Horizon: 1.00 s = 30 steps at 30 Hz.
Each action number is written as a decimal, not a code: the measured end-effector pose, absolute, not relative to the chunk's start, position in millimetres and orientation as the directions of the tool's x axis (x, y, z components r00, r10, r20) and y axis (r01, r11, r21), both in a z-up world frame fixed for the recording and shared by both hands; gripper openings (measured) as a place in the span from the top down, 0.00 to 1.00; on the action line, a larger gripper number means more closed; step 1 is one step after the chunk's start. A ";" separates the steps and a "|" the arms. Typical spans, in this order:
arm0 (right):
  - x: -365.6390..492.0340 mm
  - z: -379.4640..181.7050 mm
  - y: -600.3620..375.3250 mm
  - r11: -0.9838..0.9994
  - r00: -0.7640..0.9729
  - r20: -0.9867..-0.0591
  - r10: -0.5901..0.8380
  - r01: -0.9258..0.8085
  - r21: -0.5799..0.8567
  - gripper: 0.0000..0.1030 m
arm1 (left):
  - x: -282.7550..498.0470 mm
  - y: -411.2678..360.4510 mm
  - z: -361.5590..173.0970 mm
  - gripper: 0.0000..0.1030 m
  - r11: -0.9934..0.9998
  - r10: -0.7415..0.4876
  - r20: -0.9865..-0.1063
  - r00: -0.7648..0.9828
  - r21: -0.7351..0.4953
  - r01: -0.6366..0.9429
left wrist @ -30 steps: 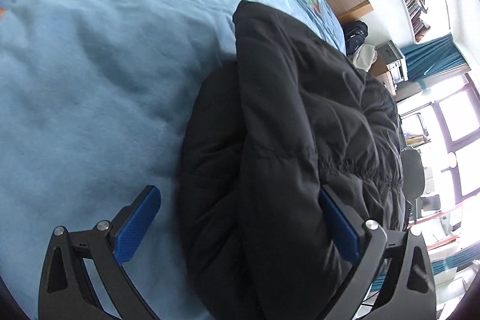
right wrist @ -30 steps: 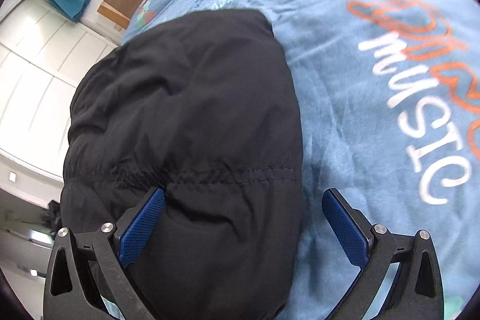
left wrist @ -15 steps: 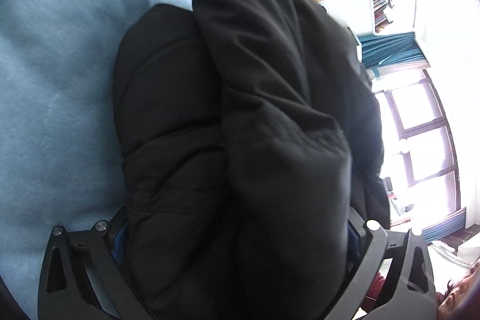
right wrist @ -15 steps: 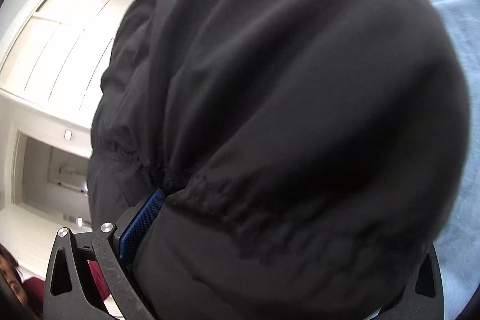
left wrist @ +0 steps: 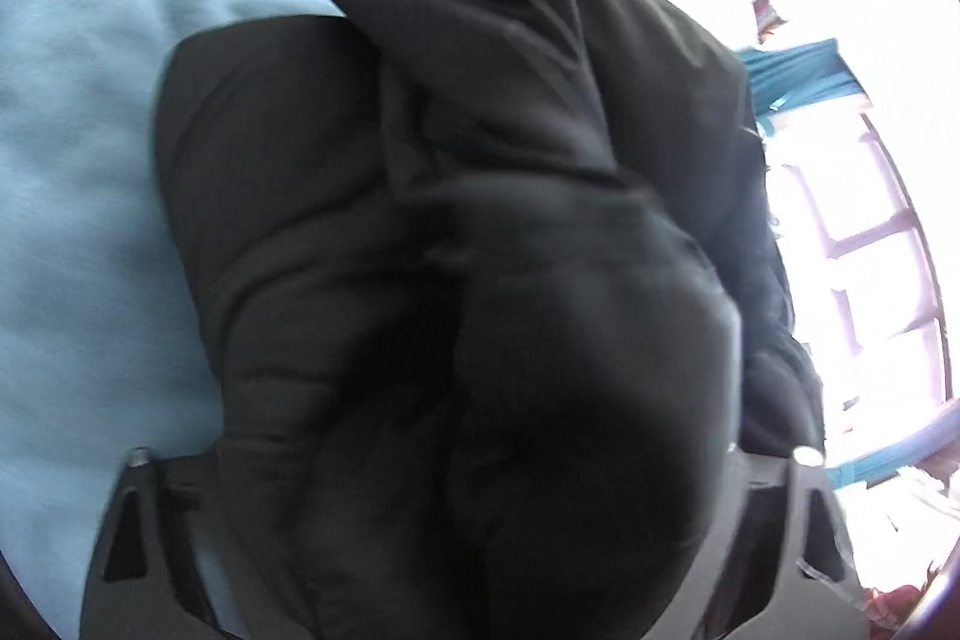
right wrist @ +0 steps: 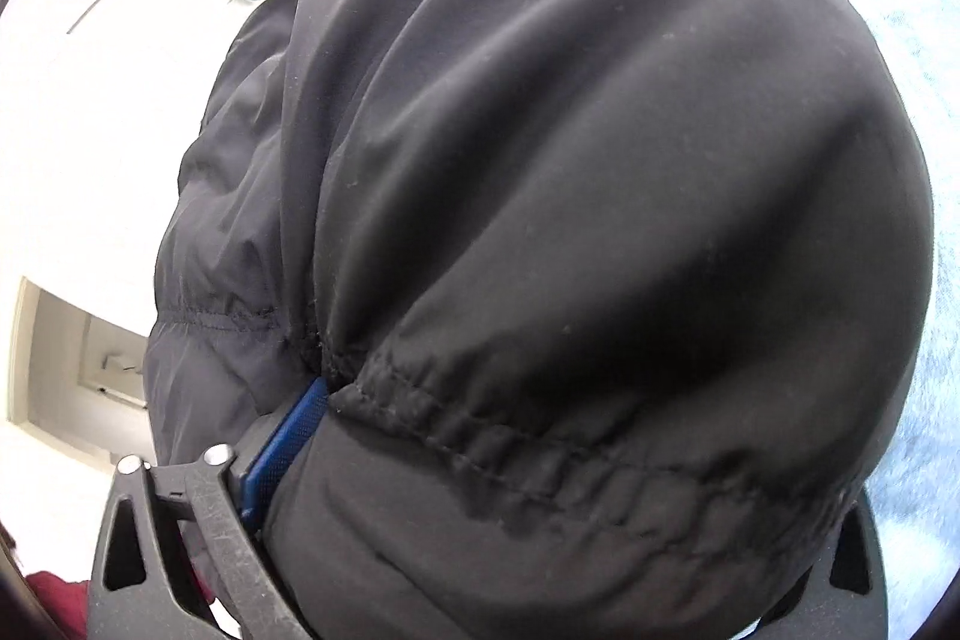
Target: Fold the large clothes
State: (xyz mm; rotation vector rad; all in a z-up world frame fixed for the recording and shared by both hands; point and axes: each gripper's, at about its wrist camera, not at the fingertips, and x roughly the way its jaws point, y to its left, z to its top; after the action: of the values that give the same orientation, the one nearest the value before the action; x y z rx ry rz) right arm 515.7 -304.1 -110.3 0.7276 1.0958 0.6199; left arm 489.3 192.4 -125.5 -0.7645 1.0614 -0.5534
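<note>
You were in the middle of a fold: the black padded jacket [left wrist: 456,232] bulged up close against both cameras, its near end bunched between the claws while the far part lay on the light blue bedspread [left wrist: 84,172]. I judge this as the lift-and-carry stage, the near end raised to be brought over the rest of the garment.

Your left claw [left wrist: 474,508] had a thick roll of the jacket filling the whole gap between its arms. Neither pad showed, both buried under cloth, so I cannot tell whether the jaws were pressing the fabric or only standing around it. The picture was also blurred.

Your right claw [right wrist: 576,490] sat at the gathered seam [right wrist: 540,436] of the jacket. One blue pad [right wrist: 282,448] showed at the left, touching the fabric just under the stitching; the other pad was hidden behind the bulge. The jaws stood fairly wide with padded cloth packed between them, so a grip looked likely, but I cannot tell for certain.

The next move, as I judge it, called for carrying both claws forward together and level, laying the raised end flat on the far part, with edges matched. The filling is springy and the shell slippery, so a loose hold could let it slide out.
</note>
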 end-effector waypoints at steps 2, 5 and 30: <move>512.3 -103.2 -303.4 0.589 0.340 -0.534 0.774 -0.077 0.805 0.46 | 484.8 181.0 -115.1 0.42 0.602 -0.745 -0.530 0.404 -0.796 0.066; 509.9 -86.3 -297.3 0.606 0.343 -0.547 0.764 -0.085 0.791 0.59 | 475.7 169.5 -92.9 0.55 0.609 -0.741 -0.517 0.430 -0.786 0.104; 382.1 37.2 -279.7 0.662 0.382 -0.557 0.737 -0.243 0.709 0.72 | 376.7 191.1 -26.4 0.64 0.719 -0.666 -0.575 0.476 -0.665 0.203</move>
State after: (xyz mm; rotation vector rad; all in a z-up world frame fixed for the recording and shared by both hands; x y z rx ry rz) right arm 382.1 -279.7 37.2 0.5788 0.9920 0.6713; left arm 376.7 191.1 -26.4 -0.5636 0.9326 -0.5664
